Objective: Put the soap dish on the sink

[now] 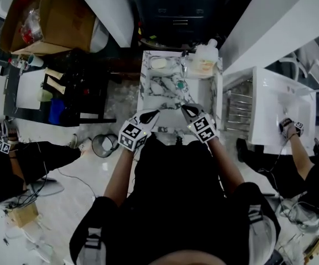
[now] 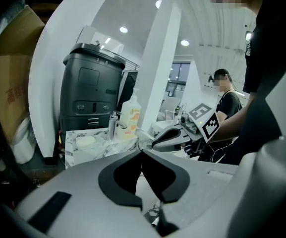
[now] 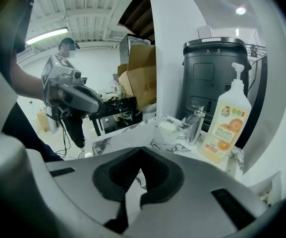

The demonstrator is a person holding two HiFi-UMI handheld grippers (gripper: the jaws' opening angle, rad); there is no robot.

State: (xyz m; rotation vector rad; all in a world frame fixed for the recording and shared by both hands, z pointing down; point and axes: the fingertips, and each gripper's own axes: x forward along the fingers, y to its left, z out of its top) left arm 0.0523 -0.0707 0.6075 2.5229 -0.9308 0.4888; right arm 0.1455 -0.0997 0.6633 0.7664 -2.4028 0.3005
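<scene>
Left tongs (image 1: 150,115) and right tongs (image 1: 189,110) are both closed and empty, tips near each other over the near edge of the sink (image 1: 144,95). The marble basin lies open ahead. White panels hem it left and right, dark bin (image 1: 176,10) behind. Dish (image 1: 159,63) sits flat on the far-left corner of the sink surface, long axis left-right along the back edge. It's a pale, rounded rectangle. Tap (image 1: 183,59) is just right of it, bottle (image 1: 204,59) at far right.
</scene>
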